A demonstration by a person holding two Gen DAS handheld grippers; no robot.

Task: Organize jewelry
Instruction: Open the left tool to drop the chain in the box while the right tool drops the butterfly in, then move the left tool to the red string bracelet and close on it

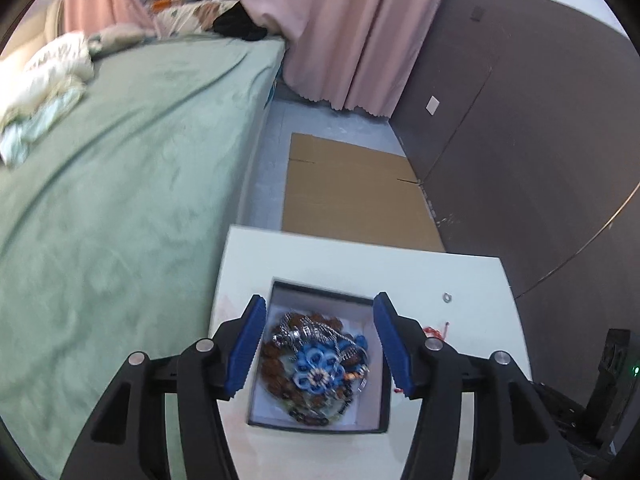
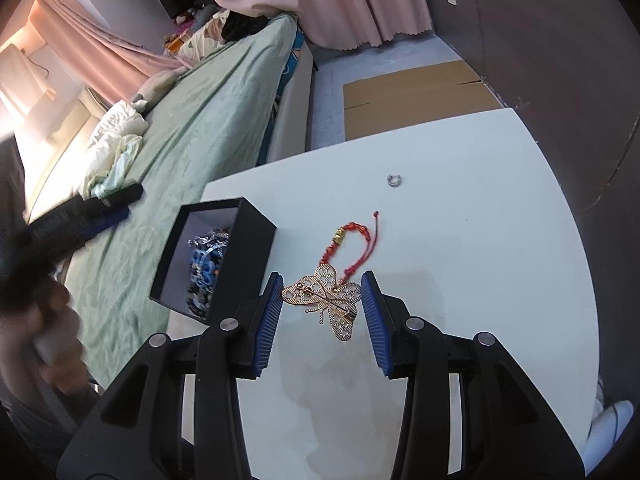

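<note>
In the lower centre of the left wrist view, left gripper (image 1: 320, 340) poised with jaws apart and empty above the black box (image 1: 320, 426), already heaped with beads and chains (image 1: 316, 364), likely for dropping pieces in. At lower centre of the right wrist view, right gripper (image 2: 322, 320) open, straddling without touching the gold butterfly brooch (image 2: 324, 300) on the white table (image 2: 480, 280), probably next for boxing. Just above, red cord bracelet (image 2: 352, 248) and small ring (image 2: 394, 180), both unboxed.

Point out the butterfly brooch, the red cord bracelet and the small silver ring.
butterfly brooch (image 2: 322, 300): right wrist view, on its centre by the pin.
red cord bracelet (image 2: 352, 268): right wrist view, on the knotted cord.
small silver ring (image 2: 394, 180): right wrist view, on its band.
</note>
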